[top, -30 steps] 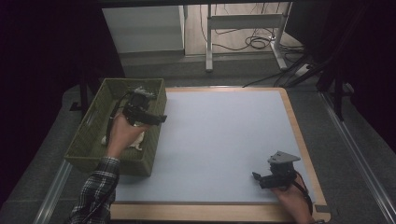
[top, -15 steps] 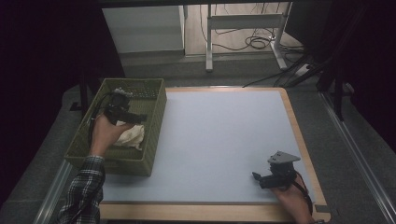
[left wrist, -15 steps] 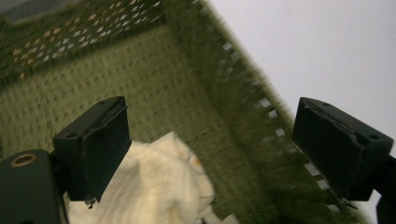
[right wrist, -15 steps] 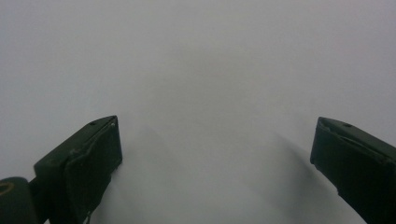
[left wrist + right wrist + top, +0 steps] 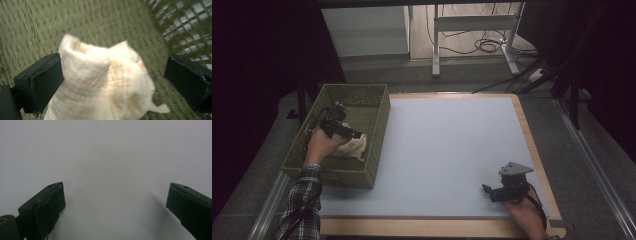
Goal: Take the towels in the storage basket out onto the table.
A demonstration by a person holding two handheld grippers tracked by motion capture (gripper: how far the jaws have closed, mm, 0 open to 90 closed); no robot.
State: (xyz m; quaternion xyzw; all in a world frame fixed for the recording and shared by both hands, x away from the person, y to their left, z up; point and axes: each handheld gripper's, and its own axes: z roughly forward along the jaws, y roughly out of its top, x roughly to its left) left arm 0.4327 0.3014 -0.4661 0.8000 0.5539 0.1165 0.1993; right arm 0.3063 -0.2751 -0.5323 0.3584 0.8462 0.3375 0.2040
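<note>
Left gripper (image 5: 112, 75) wide around blurred cream cloth (image 5: 105, 85), apparently unlabelled, in green basket (image 5: 105, 22).

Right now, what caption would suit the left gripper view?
Open left gripper straddling a crumpled cream cloth inside the green woven basket.

Metal stand legs (image 5: 472, 37) (cables (image 5: 484, 45) beside) behind table.

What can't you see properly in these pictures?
- Cream cloth: the left gripper view cuts off its lower part and blurs it.
- Green basket: in the high view, the near wall hides part of its floor.
- Small things at the basket's far end: too small to tell.
</note>
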